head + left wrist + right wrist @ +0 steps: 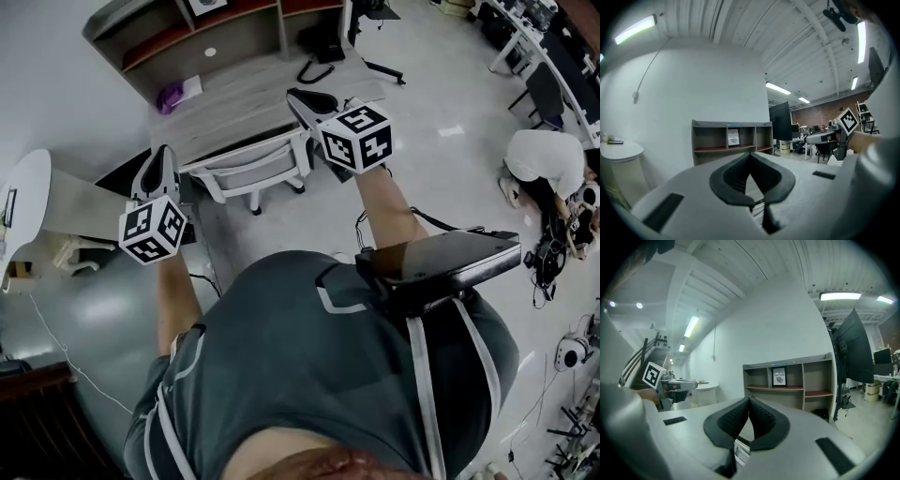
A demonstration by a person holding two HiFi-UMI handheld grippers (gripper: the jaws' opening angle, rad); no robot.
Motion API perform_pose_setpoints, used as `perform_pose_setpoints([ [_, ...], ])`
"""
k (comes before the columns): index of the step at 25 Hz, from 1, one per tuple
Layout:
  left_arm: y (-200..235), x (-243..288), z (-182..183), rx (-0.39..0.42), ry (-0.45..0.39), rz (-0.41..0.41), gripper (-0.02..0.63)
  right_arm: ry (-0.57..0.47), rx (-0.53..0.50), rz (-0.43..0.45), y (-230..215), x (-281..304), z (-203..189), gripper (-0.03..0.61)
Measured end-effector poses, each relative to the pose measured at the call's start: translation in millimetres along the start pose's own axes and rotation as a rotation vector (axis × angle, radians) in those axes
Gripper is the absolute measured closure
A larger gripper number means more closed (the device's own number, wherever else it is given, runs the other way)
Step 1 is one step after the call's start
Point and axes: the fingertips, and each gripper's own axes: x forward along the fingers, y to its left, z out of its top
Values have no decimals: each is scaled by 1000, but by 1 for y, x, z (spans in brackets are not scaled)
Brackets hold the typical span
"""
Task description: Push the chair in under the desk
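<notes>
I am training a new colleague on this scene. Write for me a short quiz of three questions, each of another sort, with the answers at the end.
1. True or false: the purple object lies on the floor.
2. What do the left gripper and the right gripper hold? A) a cable B) nothing, both are shut C) a book
3. Fill in: the white chair stands right in front of the ___.
Key: 1 false, it lies on the desk; 2 B; 3 desk.
</notes>
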Motion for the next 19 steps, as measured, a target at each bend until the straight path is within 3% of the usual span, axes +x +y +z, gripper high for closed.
perform_pose_setpoints([
  [4, 5, -1, 11, 40, 22, 24, 604, 20, -2, -11, -1, 7, 7, 551],
  [8, 2, -3, -2, 46, 50, 34, 604, 19, 4, -29, -6, 2, -1, 549],
  [19, 16, -7, -19, 4, 65, 53, 604, 41, 4, -74, -12, 10, -3, 549],
])
